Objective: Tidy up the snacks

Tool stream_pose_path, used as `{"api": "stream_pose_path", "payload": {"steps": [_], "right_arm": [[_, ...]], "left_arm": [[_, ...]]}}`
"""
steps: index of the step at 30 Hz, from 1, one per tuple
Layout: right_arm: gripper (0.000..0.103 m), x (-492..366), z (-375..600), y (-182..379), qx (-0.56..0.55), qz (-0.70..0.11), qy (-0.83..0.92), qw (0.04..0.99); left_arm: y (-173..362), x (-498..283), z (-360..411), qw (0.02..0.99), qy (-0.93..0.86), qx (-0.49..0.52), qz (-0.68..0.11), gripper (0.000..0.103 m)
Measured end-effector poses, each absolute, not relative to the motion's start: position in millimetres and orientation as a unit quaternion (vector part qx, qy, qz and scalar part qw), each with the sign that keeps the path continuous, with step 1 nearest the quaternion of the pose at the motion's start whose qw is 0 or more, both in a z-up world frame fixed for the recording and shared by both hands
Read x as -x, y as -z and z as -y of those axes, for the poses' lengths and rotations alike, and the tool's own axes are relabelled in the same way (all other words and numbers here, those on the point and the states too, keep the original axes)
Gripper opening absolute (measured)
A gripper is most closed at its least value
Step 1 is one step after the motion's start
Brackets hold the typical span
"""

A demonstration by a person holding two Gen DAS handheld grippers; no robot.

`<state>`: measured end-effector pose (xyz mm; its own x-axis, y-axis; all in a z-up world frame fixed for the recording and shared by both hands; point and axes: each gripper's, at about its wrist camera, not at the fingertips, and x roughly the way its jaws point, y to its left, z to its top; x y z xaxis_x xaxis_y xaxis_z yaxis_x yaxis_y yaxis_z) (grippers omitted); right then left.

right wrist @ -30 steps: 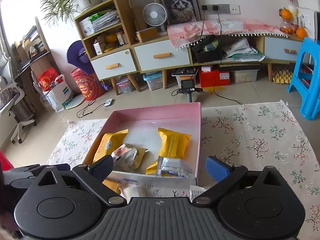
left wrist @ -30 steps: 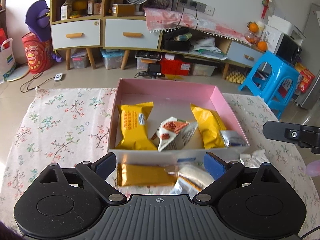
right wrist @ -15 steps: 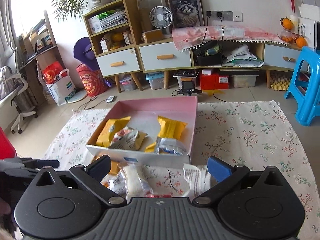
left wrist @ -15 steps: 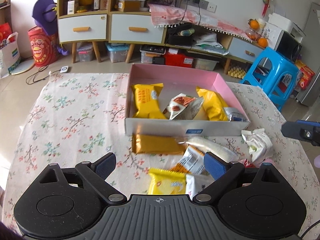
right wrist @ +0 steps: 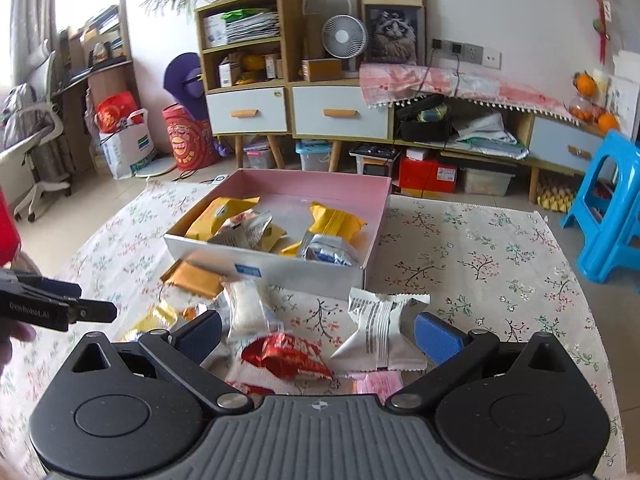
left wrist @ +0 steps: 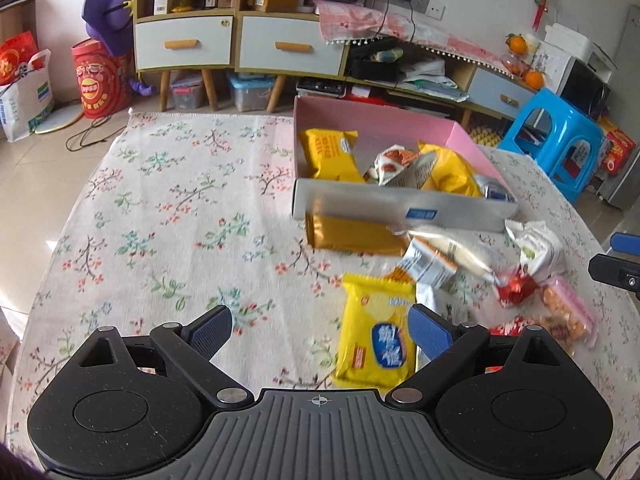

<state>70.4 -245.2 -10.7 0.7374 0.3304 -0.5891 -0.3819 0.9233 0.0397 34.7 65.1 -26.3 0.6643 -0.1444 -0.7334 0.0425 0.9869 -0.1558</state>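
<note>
A box (left wrist: 400, 204) sits on a tablecloth (left wrist: 168, 208) with several snack packets (right wrist: 256, 232) inside it. More packets lie on the cloth in front of the box, one (left wrist: 352, 234) tucked against its front wall. Behind the table stands a cabinet (right wrist: 296, 112) with a fan (right wrist: 344, 38) on top, and a stool (right wrist: 608, 208) is off to the right

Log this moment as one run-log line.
stage: between picks | left gripper: open, empty, over tablecloth | right gripper: open, empty, above red packet | pink box: holds packets | loose snacks outside box
</note>
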Motion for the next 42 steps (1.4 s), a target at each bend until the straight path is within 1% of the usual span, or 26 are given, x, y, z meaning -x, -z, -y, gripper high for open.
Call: {"api": "stream_pose_path", "payload": {"steps": [15, 21, 28, 34, 37, 38, 39, 40, 41, 42], "right_arm": [[0.093, -28, 236, 40, 0.139, -0.272, -0.252, 0.918], [0.093, -22, 227, 49, 0.167, -0.277, -0.278, 0.905], [0.093, -17, 215, 54, 0.211, -0.262, -0.29, 0.896], [0.092, -18, 200, 61, 0.259, -0.25, -0.29, 0.887], [0.087, -19, 194, 60, 0.272, -0.242, -0.294, 0.883], [0.081, -19, 191, 60, 0.274, -0.241, -0.297, 0.882], [0.079, -19, 189, 60, 0.276, -0.24, -0.3, 0.881], [0.075, -20, 188, 60, 0.276, -0.242, -0.305, 0.879], [0.069, -21, 186, 60, 0.276, -0.243, -0.311, 0.876], [0.066, -22, 184, 60, 0.276, -0.245, -0.316, 0.874]], "left_arm": [[53, -2, -66, 0.918, 0.095, 0.048, -0.382, 0.096], [59, -4, -56, 0.92, 0.116, 0.021, -0.374, 0.096], [68, -11, -45, 0.917, 0.117, -0.013, -0.382, 0.096], [71, -20, -36, 0.917, 0.113, -0.022, -0.383, 0.096], [69, -24, -32, 0.919, 0.113, -0.028, -0.377, 0.095], [69, -26, -31, 0.919, 0.113, -0.029, -0.376, 0.094], [68, -28, -31, 0.919, 0.113, -0.029, -0.376, 0.093], [68, -30, -31, 0.919, 0.112, -0.026, -0.376, 0.093], [67, -32, -32, 0.92, 0.111, -0.022, -0.375, 0.093], [67, -34, -32, 0.92, 0.111, -0.018, -0.375, 0.093]]}}
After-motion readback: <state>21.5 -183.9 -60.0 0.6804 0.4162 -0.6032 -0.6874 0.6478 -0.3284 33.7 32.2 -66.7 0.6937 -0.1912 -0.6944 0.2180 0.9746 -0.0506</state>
